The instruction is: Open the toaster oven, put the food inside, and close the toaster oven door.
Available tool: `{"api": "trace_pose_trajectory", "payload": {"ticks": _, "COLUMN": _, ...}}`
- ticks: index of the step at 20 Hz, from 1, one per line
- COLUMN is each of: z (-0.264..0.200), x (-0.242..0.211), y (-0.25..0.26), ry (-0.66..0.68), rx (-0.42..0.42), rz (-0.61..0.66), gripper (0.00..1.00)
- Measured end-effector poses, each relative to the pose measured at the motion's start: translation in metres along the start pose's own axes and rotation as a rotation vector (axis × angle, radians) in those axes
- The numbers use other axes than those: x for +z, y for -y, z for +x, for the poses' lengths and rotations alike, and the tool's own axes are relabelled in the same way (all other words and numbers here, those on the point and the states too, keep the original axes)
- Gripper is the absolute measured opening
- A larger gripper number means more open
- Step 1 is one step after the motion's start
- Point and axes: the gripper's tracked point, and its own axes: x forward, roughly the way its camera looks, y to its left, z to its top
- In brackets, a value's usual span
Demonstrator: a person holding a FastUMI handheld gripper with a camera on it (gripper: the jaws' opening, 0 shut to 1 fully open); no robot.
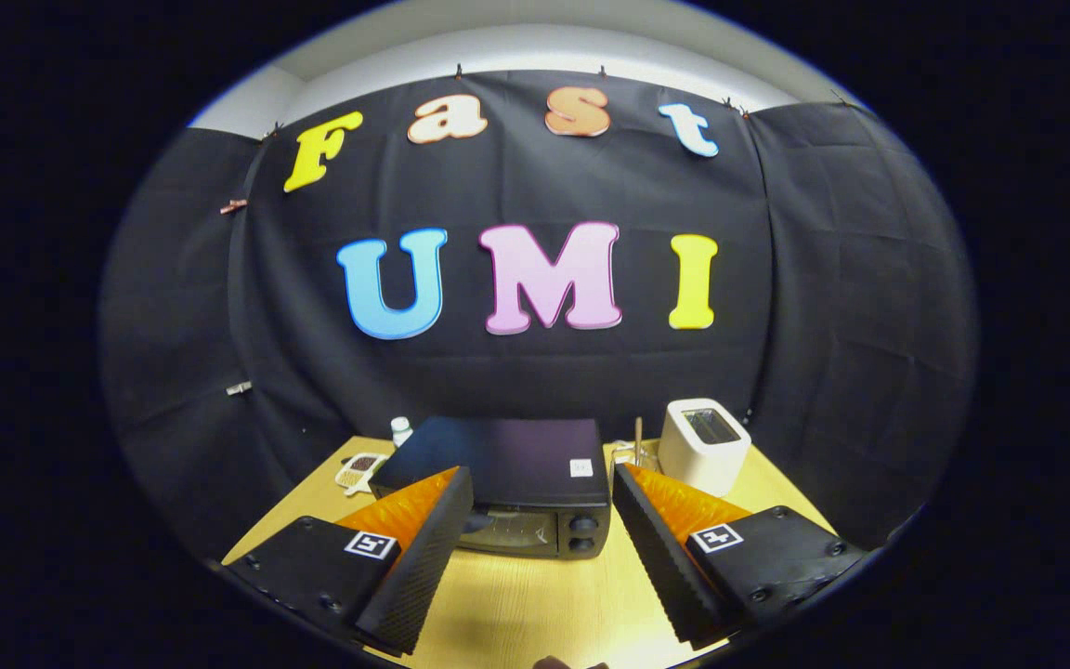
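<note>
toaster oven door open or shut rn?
Shut. The toaster oven door stands flush with the front panel, beside the knobs. The gripper is open, fingers apart, short of the oven.

No text is legible: the toaster oven (507,469) bears a small white sticker (580,467) (too small to read).

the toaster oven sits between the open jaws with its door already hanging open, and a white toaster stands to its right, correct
Not quite. In the gripper view the toaster oven has its door shut, not hanging open. The rest holds: it sits ahead between the open jaws of the gripper, and the white toaster stands to its right.
</note>
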Motion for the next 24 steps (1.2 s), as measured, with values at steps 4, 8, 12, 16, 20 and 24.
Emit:
{"api": "trace_pose_trajectory", "payload": {"ticks": 4, "z": -0.027, "x": 0.046, "y": 0.010, "ry": 0.104, "rx": -0.015, "rz": -0.023, "gripper": 0.98}}
{"api": "trace_pose_trajectory", "payload": {"ticks": 8, "z": -0.038, "x": 0.064, "y": 0.017, "ry": 0.145, "rx": -0.033, "rz": -0.024, "gripper": 0.98}}
{"api": "trace_pose_trajectory", "payload": {"ticks": 12, "z": -0.039, "x": 0.064, "y": 0.023, "ry": 0.143, "rx": -0.043, "rz": -0.018, "gripper": 0.98}}
{"api": "trace_pose_trajectory", "payload": {"ticks": 16, "z": -0.040, "x": 0.063, "y": 0.027, "ry": 0.138, "rx": -0.049, "rz": -0.018, "gripper": 0.98}}
{"api": "trace_pose_trajectory", "payload": {"ticks": 20, "z": -0.039, "x": 0.061, "y": 0.029, "ry": 0.130, "rx": -0.046, "rz": -0.018, "gripper": 0.98}}
{"api": "trace_pose_trajectory", "payload": {"ticks": 24, "z": -0.038, "x": 0.059, "y": 0.030, "ry": 0.120, "rx": -0.043, "rz": -0.012, "gripper": 0.98}}
